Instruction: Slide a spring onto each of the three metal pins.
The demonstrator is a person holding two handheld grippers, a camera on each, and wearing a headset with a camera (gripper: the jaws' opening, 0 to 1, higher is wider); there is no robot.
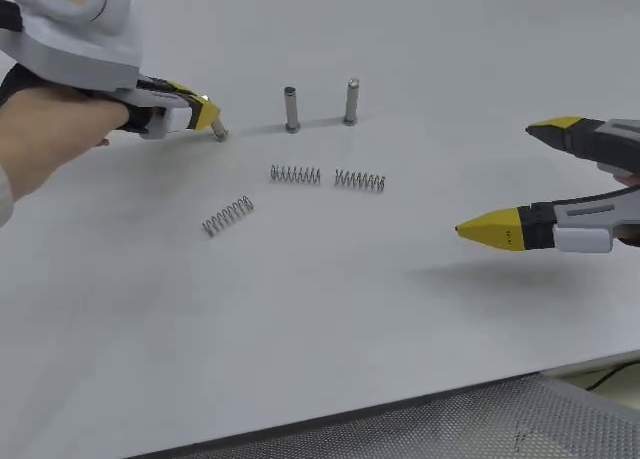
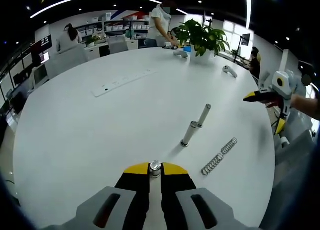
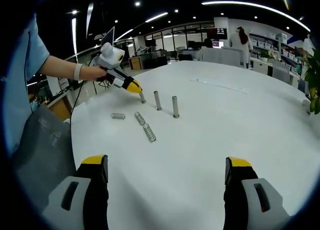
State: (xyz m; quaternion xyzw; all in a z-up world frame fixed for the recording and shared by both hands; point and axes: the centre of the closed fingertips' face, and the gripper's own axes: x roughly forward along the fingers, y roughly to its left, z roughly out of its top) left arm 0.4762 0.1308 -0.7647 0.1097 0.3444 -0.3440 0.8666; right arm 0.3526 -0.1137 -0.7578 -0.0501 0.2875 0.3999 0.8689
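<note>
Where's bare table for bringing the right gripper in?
Free: the table strip between the three springs and the near edge; also between the rightmost spring and the right gripper. Crowded: around the upright pins, beside the left gripper, shut on the third pin.

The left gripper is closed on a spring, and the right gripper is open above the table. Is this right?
No. The left gripper is closed on a pin, not a spring, as the left gripper view shows. The right gripper is indeed open above the table.

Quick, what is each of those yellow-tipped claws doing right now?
Left gripper: shut on a metal pin.
Right gripper: open, holding nothing.
</note>
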